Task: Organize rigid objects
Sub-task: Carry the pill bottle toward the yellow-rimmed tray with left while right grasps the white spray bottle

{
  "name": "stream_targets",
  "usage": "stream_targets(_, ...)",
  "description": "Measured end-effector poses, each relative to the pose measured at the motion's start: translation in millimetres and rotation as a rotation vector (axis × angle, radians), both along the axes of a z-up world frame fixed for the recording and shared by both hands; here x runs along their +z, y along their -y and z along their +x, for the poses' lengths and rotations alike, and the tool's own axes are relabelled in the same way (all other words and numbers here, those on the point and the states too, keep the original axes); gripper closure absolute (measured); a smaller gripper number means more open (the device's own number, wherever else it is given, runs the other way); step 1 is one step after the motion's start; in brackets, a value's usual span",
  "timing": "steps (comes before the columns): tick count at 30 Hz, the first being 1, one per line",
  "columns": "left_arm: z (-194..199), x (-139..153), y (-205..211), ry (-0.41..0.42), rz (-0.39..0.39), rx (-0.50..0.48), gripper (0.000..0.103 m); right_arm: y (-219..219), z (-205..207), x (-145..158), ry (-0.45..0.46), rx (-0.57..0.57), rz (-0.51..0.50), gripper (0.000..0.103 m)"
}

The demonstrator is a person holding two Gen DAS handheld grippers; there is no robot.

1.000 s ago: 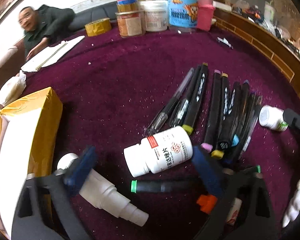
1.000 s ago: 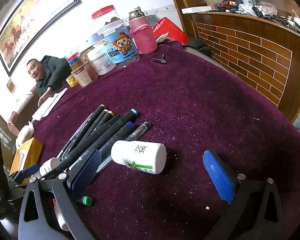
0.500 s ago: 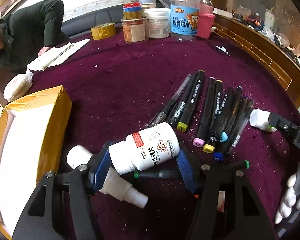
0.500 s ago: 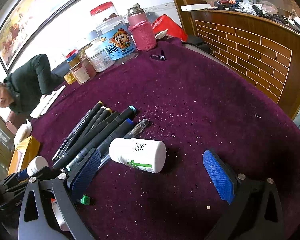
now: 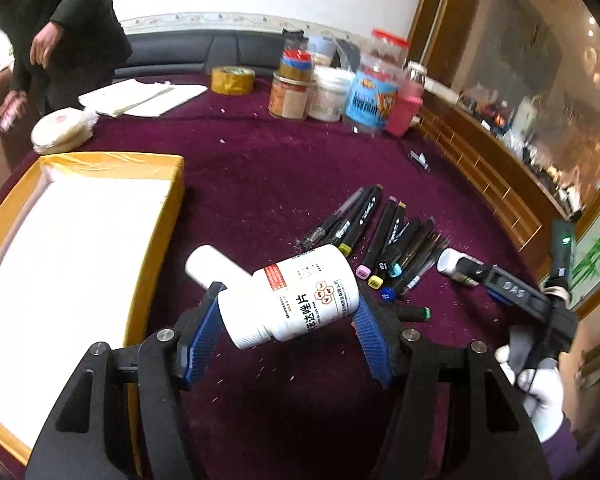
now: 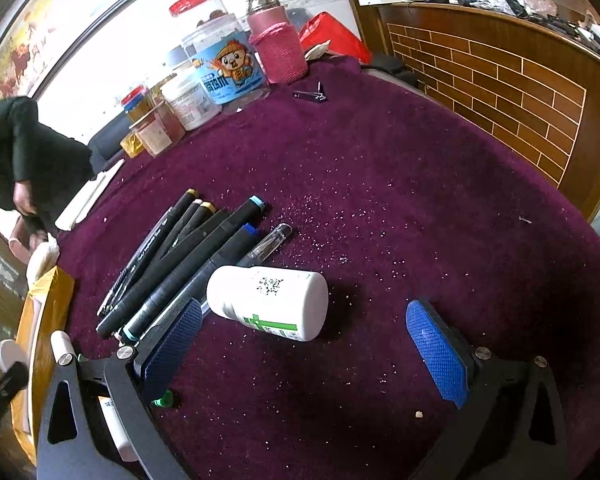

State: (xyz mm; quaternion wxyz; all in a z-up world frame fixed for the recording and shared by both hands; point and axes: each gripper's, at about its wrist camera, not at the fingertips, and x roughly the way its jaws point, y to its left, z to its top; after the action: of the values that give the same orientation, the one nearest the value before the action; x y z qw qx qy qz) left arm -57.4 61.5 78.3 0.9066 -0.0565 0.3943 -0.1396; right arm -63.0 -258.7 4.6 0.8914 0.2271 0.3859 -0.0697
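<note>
My left gripper [image 5: 288, 334] is shut on a white pill bottle [image 5: 290, 296] with a red label patch, held tilted above the purple cloth. A white spray bottle [image 5: 210, 266] lies behind it on the cloth. A row of black markers and pens [image 5: 384, 236] lies to the right; it also shows in the right wrist view [image 6: 188, 252]. My right gripper [image 6: 306, 350] is open, just in front of a second white pill bottle [image 6: 268, 302] with a green cross, lying on its side next to the markers.
A yellow box with a white inside [image 5: 60, 264] stands at the left. Jars, a pink bottle and a tape roll [image 5: 232, 79] stand at the table's far edge. A nail clipper [image 6: 310, 95] lies far back. A person in dark clothes [image 5: 60, 20] stands beyond the table.
My left gripper closed on the red-labelled pill bottle and lifted it off the cloth, tilting it. The person at the back stood up. My right gripper stayed open in place.
</note>
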Motion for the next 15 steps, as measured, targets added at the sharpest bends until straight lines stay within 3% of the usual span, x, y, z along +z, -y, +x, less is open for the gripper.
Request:
stream_targets(3,-13,10,-18,0.038,-0.026,0.014,0.041,-12,-12,18,0.011,0.008,-0.101,0.005)
stream_targets(7,-21,15,-43,0.056,-0.075,0.036,0.041,-47,-49,71,0.191,0.039,-0.22,0.005)
stream_targets(10,-24,14,-59,0.057,-0.092,0.072,0.041,-70,-60,95,0.328,0.105,-0.185,0.001)
stream_targets(13,-29,12,-77,0.065,-0.112,0.107,0.041,-92,-35,91,0.197,0.244,-0.114,0.002)
stream_targets(15,-31,10,-91,0.066,-0.115,0.14,0.041,-117,-28,81,0.155,0.303,-0.145,0.006)
